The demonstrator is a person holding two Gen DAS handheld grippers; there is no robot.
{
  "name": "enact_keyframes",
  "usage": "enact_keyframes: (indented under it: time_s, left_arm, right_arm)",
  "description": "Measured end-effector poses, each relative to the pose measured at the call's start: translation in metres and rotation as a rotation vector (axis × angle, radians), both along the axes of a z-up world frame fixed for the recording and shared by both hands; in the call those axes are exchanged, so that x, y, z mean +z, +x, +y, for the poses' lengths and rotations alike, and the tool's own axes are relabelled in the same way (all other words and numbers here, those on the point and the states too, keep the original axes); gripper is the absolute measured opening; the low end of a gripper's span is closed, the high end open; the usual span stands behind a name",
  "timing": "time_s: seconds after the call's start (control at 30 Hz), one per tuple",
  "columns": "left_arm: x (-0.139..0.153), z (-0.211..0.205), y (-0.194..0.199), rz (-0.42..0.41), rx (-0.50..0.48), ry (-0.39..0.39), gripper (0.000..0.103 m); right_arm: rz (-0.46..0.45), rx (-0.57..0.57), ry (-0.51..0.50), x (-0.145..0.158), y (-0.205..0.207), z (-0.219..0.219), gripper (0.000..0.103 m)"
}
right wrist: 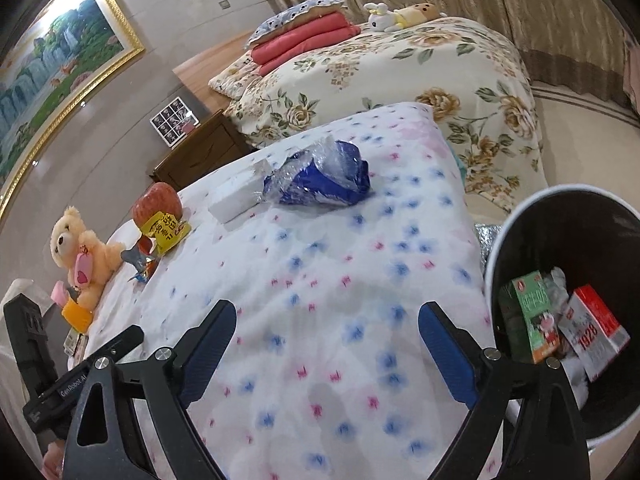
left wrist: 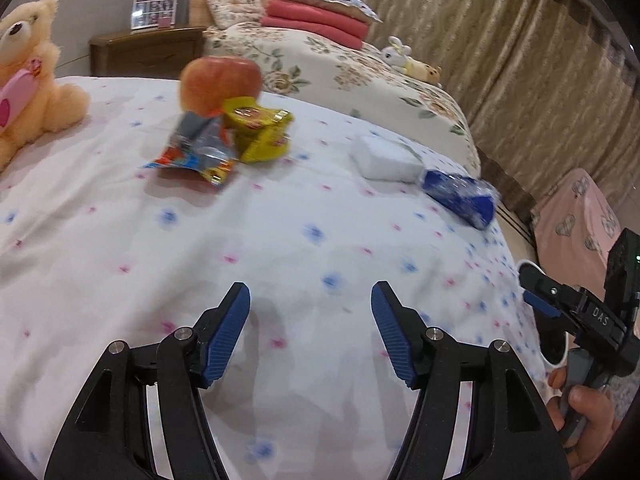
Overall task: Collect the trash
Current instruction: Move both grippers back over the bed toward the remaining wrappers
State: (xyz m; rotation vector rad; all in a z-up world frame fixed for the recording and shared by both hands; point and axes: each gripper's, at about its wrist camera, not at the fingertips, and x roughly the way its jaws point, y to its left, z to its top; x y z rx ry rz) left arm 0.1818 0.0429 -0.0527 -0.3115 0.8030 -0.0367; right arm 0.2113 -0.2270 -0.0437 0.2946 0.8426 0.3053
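On the flowered white bed cover (left wrist: 280,240) lie a yellow snack wrapper (left wrist: 258,130), a colourful foil wrapper (left wrist: 194,152) and a crumpled blue plastic wrapper (left wrist: 460,196), also in the right wrist view (right wrist: 320,180). A black trash bin (right wrist: 516,248) stands at the bed's right side and holds a green carton (right wrist: 532,320) and a red-white box (right wrist: 596,332). My left gripper (left wrist: 310,300) is open and empty above the cover. My right gripper (right wrist: 328,320) is open and empty beside the bin.
An apple (left wrist: 220,84) sits behind the wrappers, a white box (left wrist: 386,158) beside the blue wrapper, a teddy bear (left wrist: 28,72) at the left. A second bed (right wrist: 420,76) with pillows, a wooden nightstand (left wrist: 148,52) and curtains (left wrist: 520,60) lie beyond.
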Motion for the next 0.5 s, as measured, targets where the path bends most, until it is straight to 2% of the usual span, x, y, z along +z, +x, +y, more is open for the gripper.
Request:
enact_keyframes:
  time_s: [0.23,0.5]
  left_arm:
    - [-0.003,0.026,0.019,0.012,0.055,0.028,0.064]
    - [0.003,0.06,0.044,-0.008,0.127,0.047,0.069]
  right_arm:
    - [-0.022,0.005,-0.026,0.002,0.027,0.009,0.094]
    - [-0.003,0.005,-0.037,-0.004,0.062,0.012,0.094]
